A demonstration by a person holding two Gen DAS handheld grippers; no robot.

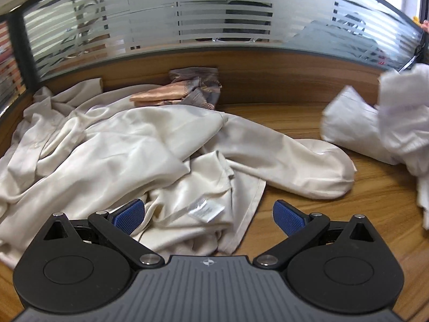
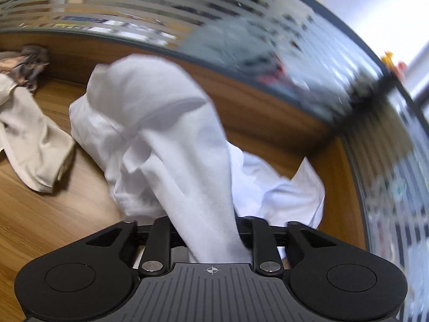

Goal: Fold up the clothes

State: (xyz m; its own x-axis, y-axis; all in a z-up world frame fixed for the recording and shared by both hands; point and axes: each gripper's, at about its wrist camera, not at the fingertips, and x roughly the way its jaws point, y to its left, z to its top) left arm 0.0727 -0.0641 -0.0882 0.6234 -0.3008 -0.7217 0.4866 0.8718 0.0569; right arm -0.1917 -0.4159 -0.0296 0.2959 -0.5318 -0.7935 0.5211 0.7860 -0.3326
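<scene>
Cream shirt (image 1: 139, 145) is heaped on the table (image 1: 348, 214) right under the left gripper (image 1: 209, 216), which is spread wide and empty. Right view: white garment (image 2: 161, 123) runs up between the right gripper (image 2: 211, 238) fingers, probably pinched, pads hidden.

Each gripper has a ribbed dark grey central housing bearing a small white crosshair mark, flanked by two rounded black lobes with circular recesses. Black link arms pivot on silver screws. The left gripper (image 1: 209, 216) carries blue textured pads (image 1: 128, 216); the right gripper (image 2: 211, 230) shares this construction.
</scene>
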